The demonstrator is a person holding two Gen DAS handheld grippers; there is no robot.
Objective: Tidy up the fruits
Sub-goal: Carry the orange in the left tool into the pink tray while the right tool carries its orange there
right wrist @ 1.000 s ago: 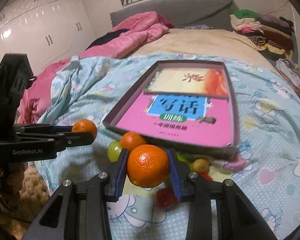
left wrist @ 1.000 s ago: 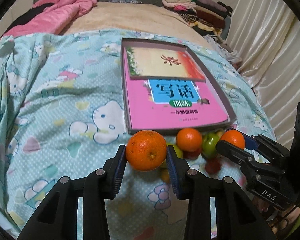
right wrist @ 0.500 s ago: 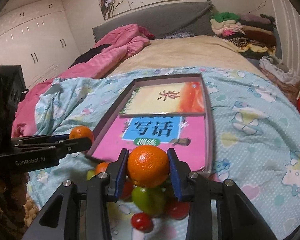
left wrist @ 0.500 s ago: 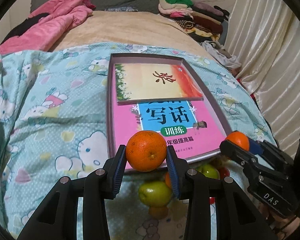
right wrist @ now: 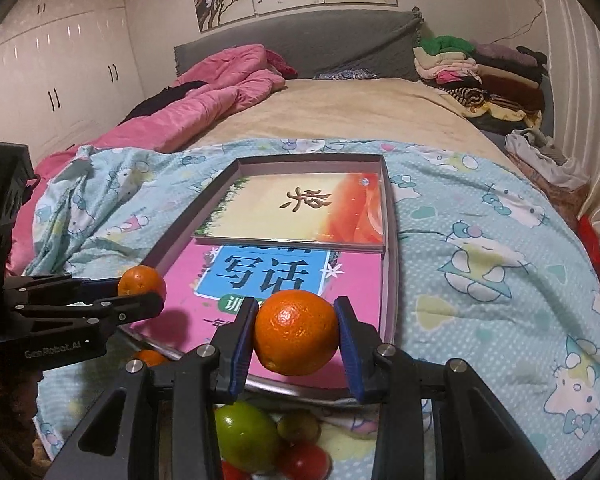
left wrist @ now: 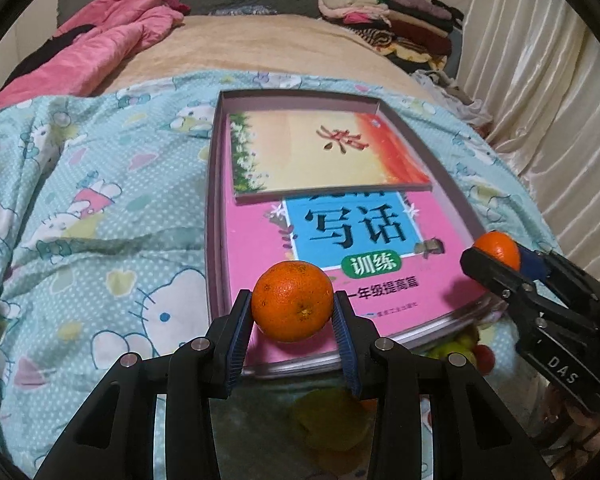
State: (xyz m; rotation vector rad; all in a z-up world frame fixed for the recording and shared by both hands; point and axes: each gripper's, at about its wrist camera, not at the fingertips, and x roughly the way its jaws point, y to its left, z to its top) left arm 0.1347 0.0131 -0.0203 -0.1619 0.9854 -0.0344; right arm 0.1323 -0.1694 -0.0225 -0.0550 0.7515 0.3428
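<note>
Now both tools, each clenching an orange, have advanced above the tray [left wrist: 214,216].

The left gripper [left wrist: 293,322] was all matte black plastic, two angular arms with triangular cut-outs, round silver screw heads at the pivots. Its fingers [left wrist: 238,330] carried ribbed blue pads on their inner faces. The right gripper [right wrist: 296,332] was the same build: black frame, silver screws, blue ridged pads. Seen side-on, the left body bore white "GenRobot.AI" lettering, and the right one showed "DAS" in white.
</note>
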